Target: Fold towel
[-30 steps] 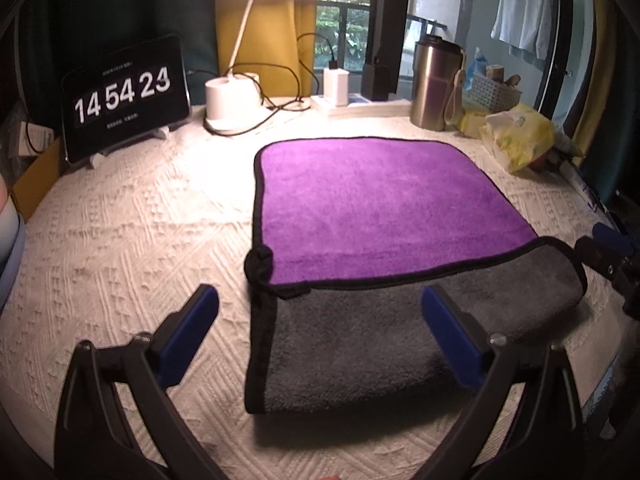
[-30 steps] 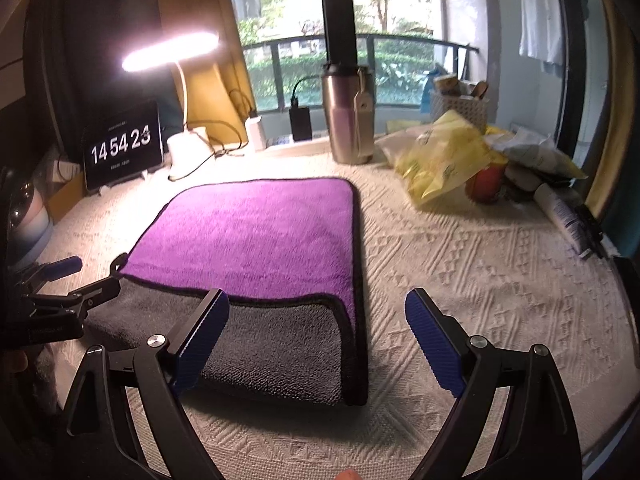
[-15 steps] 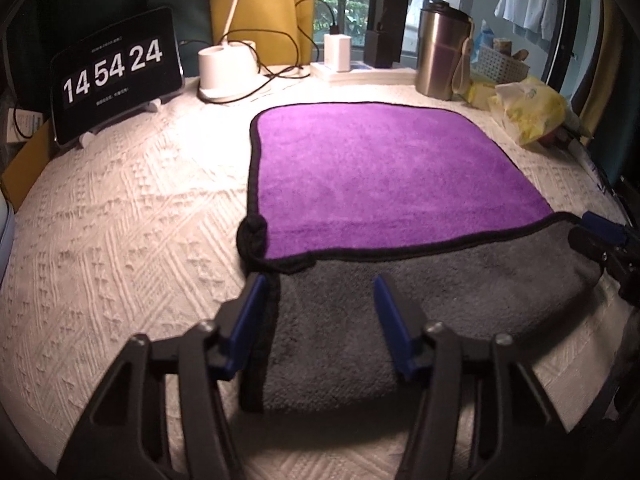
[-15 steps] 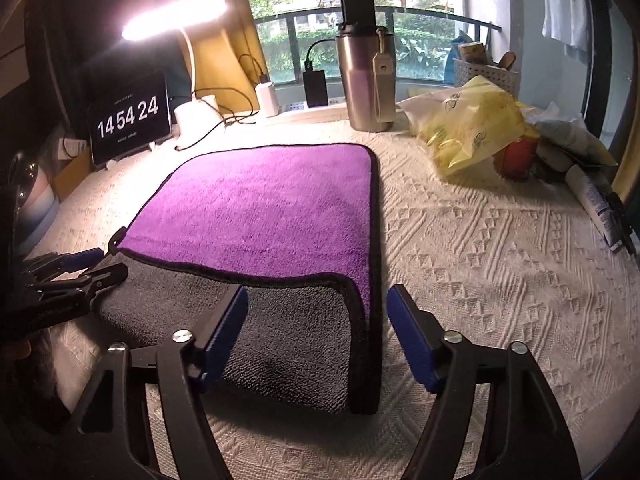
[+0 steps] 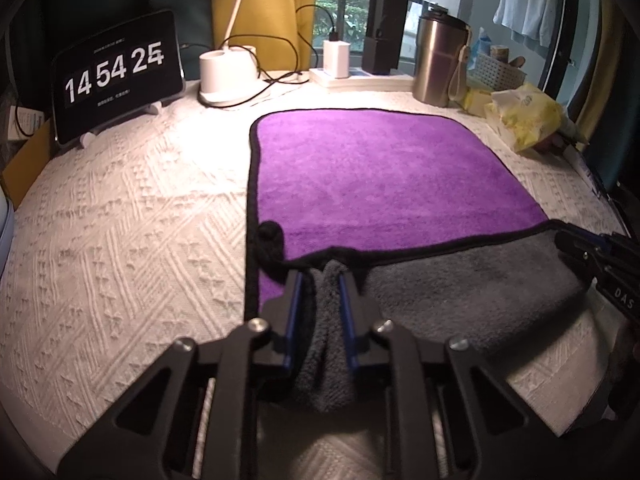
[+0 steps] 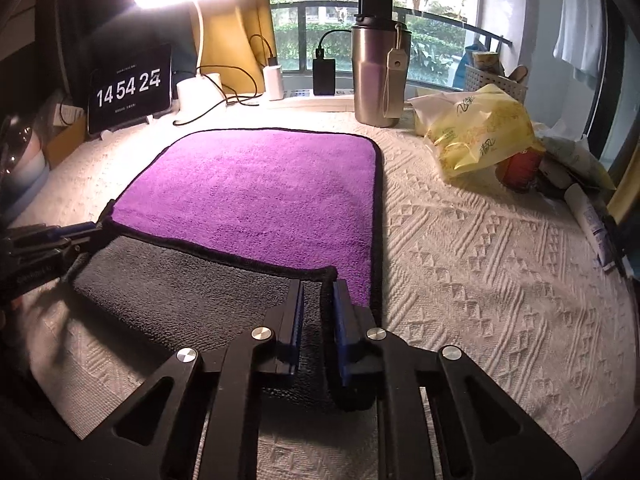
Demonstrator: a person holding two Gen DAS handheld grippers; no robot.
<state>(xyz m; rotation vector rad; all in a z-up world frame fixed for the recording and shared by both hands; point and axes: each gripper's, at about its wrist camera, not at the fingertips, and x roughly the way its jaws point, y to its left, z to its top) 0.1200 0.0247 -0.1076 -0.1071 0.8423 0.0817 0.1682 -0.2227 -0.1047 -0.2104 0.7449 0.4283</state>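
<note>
Both jaws level, clamped on towel (image 5: 384, 176) fold

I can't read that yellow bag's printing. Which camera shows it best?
The right wrist view: the yellow bag sits large and well lit, lettering visible. The left wrist view shows it small at the far right edge, beyond the towel.

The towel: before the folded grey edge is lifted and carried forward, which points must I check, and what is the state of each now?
1. Left gripper shut on the towel, grey cloth bunched between its fingers: ok.
2. Right gripper shut on the grey flap near the corner: ok.
3. How much cloth the right fingers hold: cannot tell.
4. Purple area ahead lies flat: ok.
5. Steel tumbler and yellow bag apart from the towel: ok.
</note>
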